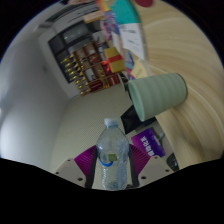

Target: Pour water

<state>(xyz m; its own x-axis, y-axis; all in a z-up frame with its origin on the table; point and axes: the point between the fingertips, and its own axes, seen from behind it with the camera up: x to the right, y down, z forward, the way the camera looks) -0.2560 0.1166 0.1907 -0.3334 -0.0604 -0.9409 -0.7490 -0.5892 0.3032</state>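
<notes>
The gripper (116, 168) is clenched on a clear plastic water bottle (113, 152), whose lower body sits squeezed between the two purple pads (88, 160), one on each side. The bottle is see-through with a pale label band round its middle and a white cap (110, 124) at the far end. Its long axis runs straight away from the fingers, so the cap points forward, toward the cup, and the whole scene appears tilted round it.

Just beyond the cap and a little to one side is a pale green ribbed cup (157, 93). It shows leaning in this view, its mouth turned toward the bottle side; whether it contains anything cannot be made out. It stands on a light wooden tabletop (190, 60).

Farther off, past the table's edge, a shelf (88, 65) holds rows of small packaged goods, too small to identify.
</notes>
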